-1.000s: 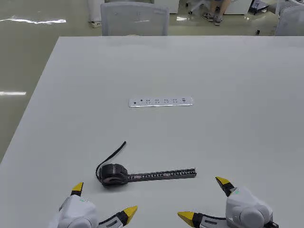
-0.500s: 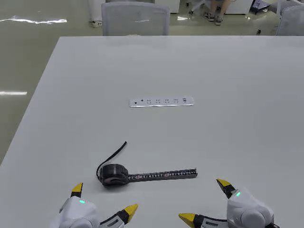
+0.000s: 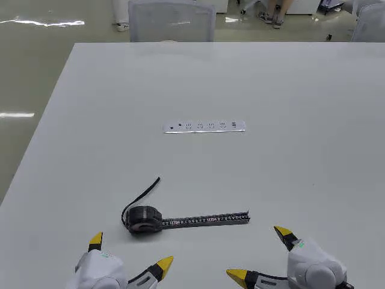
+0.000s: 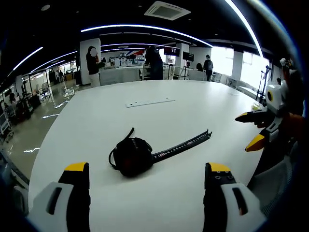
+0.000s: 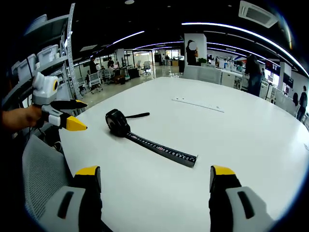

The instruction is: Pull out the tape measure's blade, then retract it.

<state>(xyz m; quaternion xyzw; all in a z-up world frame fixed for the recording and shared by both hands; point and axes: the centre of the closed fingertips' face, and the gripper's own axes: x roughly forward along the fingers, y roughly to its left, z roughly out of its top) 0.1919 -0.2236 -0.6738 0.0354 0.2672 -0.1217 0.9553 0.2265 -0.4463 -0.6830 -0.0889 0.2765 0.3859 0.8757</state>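
Tape measure [image 3: 143, 219] lies on the tabletop [image 3: 240, 84] with its blade [image 3: 207, 220] out, unmoved since earlier; left tool [image 3: 130, 251] and right tool [image 3: 258, 253] still hover spread, apart from it.

Left tongs [image 4: 147, 167] gape wide, the tape [image 4: 131, 155] sitting just ahead on the white counter [image 4: 193, 106], its blade [image 4: 183, 145] out to the right. Right tongs [image 4: 243, 133] hang open at the right edge; a power strip [image 4: 149, 102] lies beyond.

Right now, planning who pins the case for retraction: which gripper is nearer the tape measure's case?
Left. The left gripper hovers just short of the case, on the person's side; the right gripper sits farther along, near the end of the extended blade.
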